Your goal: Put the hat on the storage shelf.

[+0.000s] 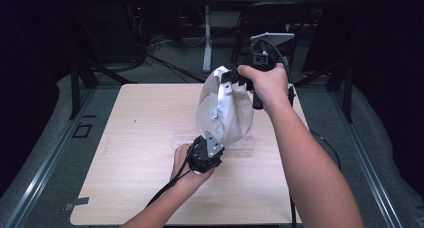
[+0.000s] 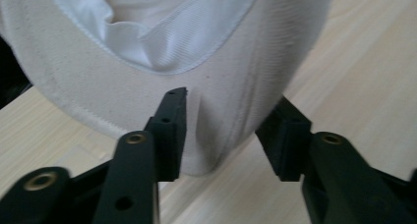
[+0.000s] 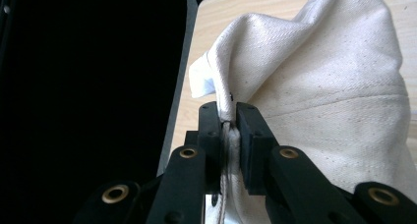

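An off-white cloth cap (image 1: 225, 108) hangs above the middle of the light wooden table (image 1: 140, 138). My right gripper (image 1: 232, 81) holds it from the top right; in the right gripper view its jaws (image 3: 227, 108) are shut on a seam at the edge of the cap (image 3: 334, 86). My left gripper (image 1: 216, 139) comes up from below, near the table. In the left gripper view its jaws (image 2: 231, 100) stand on either side of the lower edge of the cap (image 2: 221, 62), with cloth between them and no clear squeeze. The white inner band shows at the top.
A clear plastic piece (image 1: 245, 144) lies flat on the table under the cap. Beyond the far edge, a dark chair (image 1: 270, 18), a white desk leg (image 1: 206, 43) and floor cables (image 1: 165, 63) stand in shadow. Metal rails (image 1: 45, 158) run along both sides.
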The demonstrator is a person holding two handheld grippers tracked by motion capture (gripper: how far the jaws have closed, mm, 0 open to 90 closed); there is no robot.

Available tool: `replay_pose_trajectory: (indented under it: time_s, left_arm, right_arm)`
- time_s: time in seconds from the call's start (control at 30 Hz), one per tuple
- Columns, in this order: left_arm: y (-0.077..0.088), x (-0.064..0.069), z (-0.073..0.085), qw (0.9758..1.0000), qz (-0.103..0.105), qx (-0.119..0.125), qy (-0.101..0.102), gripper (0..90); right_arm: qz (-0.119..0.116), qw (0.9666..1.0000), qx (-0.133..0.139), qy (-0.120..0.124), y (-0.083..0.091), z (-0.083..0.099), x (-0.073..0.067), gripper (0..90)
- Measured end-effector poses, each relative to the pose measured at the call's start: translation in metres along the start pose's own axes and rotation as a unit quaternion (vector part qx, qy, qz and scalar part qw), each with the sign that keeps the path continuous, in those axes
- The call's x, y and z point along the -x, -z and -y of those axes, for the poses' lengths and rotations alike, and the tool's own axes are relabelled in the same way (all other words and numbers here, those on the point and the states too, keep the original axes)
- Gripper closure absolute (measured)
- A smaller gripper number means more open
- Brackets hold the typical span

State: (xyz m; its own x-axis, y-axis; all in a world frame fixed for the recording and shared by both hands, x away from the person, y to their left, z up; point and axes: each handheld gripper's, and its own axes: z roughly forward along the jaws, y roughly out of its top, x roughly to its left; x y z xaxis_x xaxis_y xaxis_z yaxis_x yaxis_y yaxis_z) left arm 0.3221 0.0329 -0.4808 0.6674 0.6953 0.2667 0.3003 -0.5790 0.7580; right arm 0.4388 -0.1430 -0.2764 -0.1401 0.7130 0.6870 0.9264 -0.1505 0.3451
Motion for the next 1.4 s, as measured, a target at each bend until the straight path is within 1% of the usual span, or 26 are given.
replay_pose_trajectory:
  time_s: [0.03, 0.07, 0.1, 0.13, 0.23, 0.27, 0.3, 0.33, 0.37, 0.4, 0.43, 0.47, 0.5, 0.53, 0.6, 0.67, 0.7, 0.77, 0.87, 0.9, 0.93, 1.07, 1.1, 1.2, 1.27, 1.4]
  left_arm:
    - [0.000, 0.000, 0.000, 1.0000, 0.000, 0.000, 0.000, 59.4]
    - [0.000, -0.006, 0.001, 1.0000, -0.005, -0.003, 0.002, 62.2]
    - [0.000, -0.006, 0.001, 1.0000, -0.005, -0.003, 0.002, 66.2]
    - [0.000, -0.011, 0.001, 0.9999, -0.005, -0.007, 0.008, 69.7]
    - [0.001, -0.016, 0.002, 0.9999, -0.006, -0.010, 0.006, 75.6]
    - [0.001, -0.022, 0.002, 0.9999, -0.001, -0.007, 0.011, 76.8]
    - [0.001, -0.022, 0.002, 0.9999, -0.001, -0.007, 0.011, 77.6]
    - [0.002, -0.026, 0.002, 0.9999, 0.008, -0.004, 0.011, 78.6]
    - [0.002, -0.026, 0.002, 0.9999, 0.008, -0.004, 0.011, 79.4]
    - [0.001, -0.030, 0.002, 0.9997, 0.020, 0.000, 0.013, 80.2]
    - [0.001, -0.030, 0.002, 0.9997, 0.020, 0.000, 0.013, 80.3]
    - [0.000, -0.035, 0.000, 0.9993, 0.033, 0.002, 0.017, 80.6]
    - [0.000, -0.035, 0.000, 0.9993, 0.033, 0.002, 0.017, 81.0]
    - [-0.001, -0.038, -0.002, 0.9987, 0.043, 0.009, 0.027, 81.3]
    - [-0.002, -0.039, -0.003, 0.9983, 0.047, 0.012, 0.032, 81.6]
    - [-0.004, -0.044, -0.004, 0.9963, 0.069, 0.017, 0.049, 82.1]
    - [-0.004, -0.044, -0.004, 0.9963, 0.069, 0.017, 0.049, 82.1]
    - [-0.007, -0.046, -0.004, 0.9948, 0.080, 0.021, 0.059, 82.2]
    - [-0.012, -0.049, -0.003, 0.9931, 0.097, 0.025, 0.062, 82.7]
    - [-0.012, -0.049, -0.003, 0.9931, 0.097, 0.025, 0.062, 82.7]
    - [-0.015, -0.050, -0.002, 0.9917, 0.109, 0.029, 0.062, 82.9]
    - [-0.017, -0.052, -0.001, 0.9912, 0.111, 0.030, 0.066, 82.9]
    - [-0.020, -0.053, 0.001, 0.9903, 0.114, 0.032, 0.072, 82.9]
    - [-0.022, -0.053, 0.003, 0.9895, 0.123, 0.035, 0.067, 83.1]
    - [-0.024, -0.053, 0.004, 0.9895, 0.124, 0.037, 0.063, 83.2]
    - [-0.027, -0.054, 0.006, 0.9886, 0.129, 0.040, 0.066, 83.4]
  right_arm:
    - [0.000, 1.0000, 0.000, 0.000, 0.000, 0.000, 0.000, 81.8]
    - [0.000, 1.0000, -0.001, -0.005, -0.003, -0.002, -0.002, 81.8]
    - [0.000, 1.0000, -0.001, -0.005, -0.003, -0.002, -0.002, 81.8]
    - [0.000, 1.0000, 0.003, -0.007, -0.006, -0.003, -0.003, 81.8]
    - [-0.003, 0.9999, 0.005, -0.009, -0.008, -0.004, -0.004, 81.8]
    - [-0.002, 0.9999, 0.007, -0.012, -0.010, -0.005, -0.004, 81.8]
    - [-0.002, 0.9999, 0.007, -0.012, -0.010, -0.005, -0.004, 81.8]
    - [-0.003, 0.9998, 0.010, -0.016, -0.010, -0.006, -0.004, 81.8]
    - [-0.003, 0.9998, 0.010, -0.016, -0.010, -0.006, -0.004, 81.8]
    - [-0.004, 0.9996, 0.017, -0.020, -0.009, -0.008, -0.002, 81.8]
    - [-0.004, 0.9996, 0.017, -0.020, -0.009, -0.008, -0.002, 81.8]
    - [-0.005, 0.9995, 0.022, -0.023, -0.009, -0.009, -0.001, 81.7]
    - [-0.005, 0.9995, 0.022, -0.023, -0.009, -0.009, -0.001, 81.7]
    - [-0.007, 0.9993, 0.026, -0.024, -0.009, -0.010, 0.000, 81.8]
    - [-0.010, 0.9993, 0.028, -0.024, -0.009, -0.010, 0.000, 81.8]
    - [-0.008, 0.9991, 0.033, -0.025, -0.009, -0.011, 0.000, 81.8]
    - [-0.008, 0.9991, 0.033, -0.025, -0.009, -0.011, 0.000, 81.8]
    - [-0.005, 0.9991, 0.036, -0.024, -0.010, -0.011, 0.000, 81.8]
    - [0.002, 0.9992, 0.035, -0.019, -0.014, -0.011, 0.000, 81.9]
    - [0.002, 0.9992, 0.035, -0.019, -0.014, -0.011, 0.000, 81.9]
    - [0.005, 0.9992, 0.036, -0.018, -0.014, -0.011, 0.000, 81.9]
    - [0.011, 0.9991, 0.036, -0.018, -0.016, -0.011, 0.002, 81.9]
    - [0.011, 0.9991, 0.037, -0.018, -0.016, -0.011, 0.003, 81.9]
    - [0.014, 0.9992, 0.034, -0.018, -0.019, -0.010, 0.005, 81.9]
    - [0.013, 0.9992, 0.033, -0.018, -0.021, -0.010, 0.006, 81.9]
    - [0.013, 0.9992, 0.032, -0.019, -0.022, -0.010, 0.006, 81.9]
